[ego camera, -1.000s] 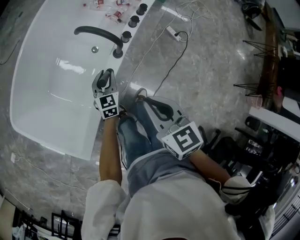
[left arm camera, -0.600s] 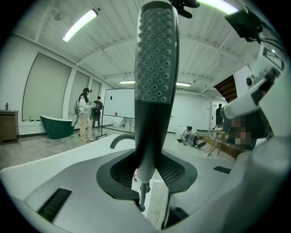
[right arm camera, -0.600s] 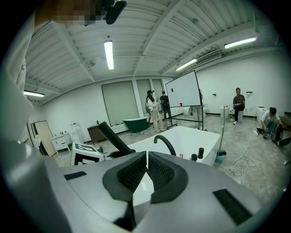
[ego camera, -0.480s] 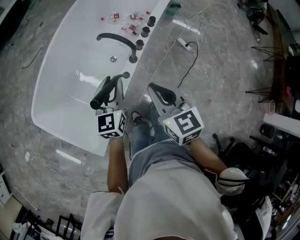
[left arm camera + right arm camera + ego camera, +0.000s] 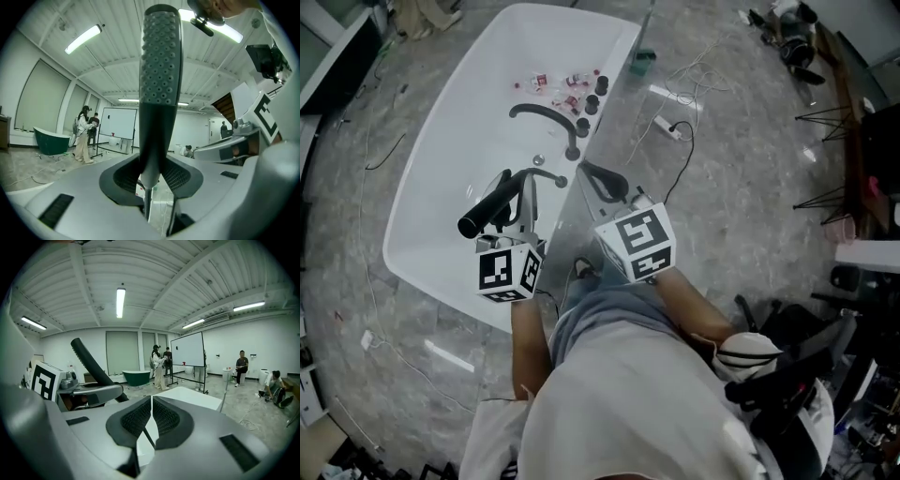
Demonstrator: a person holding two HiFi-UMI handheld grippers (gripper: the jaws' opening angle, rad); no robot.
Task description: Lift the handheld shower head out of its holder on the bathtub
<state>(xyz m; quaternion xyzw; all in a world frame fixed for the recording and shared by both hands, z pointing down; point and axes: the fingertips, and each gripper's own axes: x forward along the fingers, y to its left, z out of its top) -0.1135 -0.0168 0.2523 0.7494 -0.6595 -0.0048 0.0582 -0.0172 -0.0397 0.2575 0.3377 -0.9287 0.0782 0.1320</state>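
The black handheld shower head [image 5: 159, 84] stands upright between the pads of my left gripper [image 5: 152, 176], which is shut on its handle. In the head view that shower head [image 5: 490, 208] sits in the left gripper [image 5: 517, 199] high above the white bathtub [image 5: 441, 159], and its thin hose [image 5: 546, 174] curves away to the right. My right gripper [image 5: 598, 180] hangs beside it over the tub rim, shut and holding nothing. The right gripper view shows its pads [image 5: 151, 416] together, with the shower head [image 5: 93, 364] slanting at the left.
A black spout [image 5: 546, 117] and dark round fittings [image 5: 592, 101] sit on the tub's right rim, with small bottles [image 5: 558, 82] beyond them. A power strip [image 5: 667, 127] and cables lie on the marble floor. People stand by a whiteboard [image 5: 187, 348] in the distance.
Both grippers have risen well above the tub. The left one carried the shower head up and away from the rim, and the tub now looks smaller and farther below.
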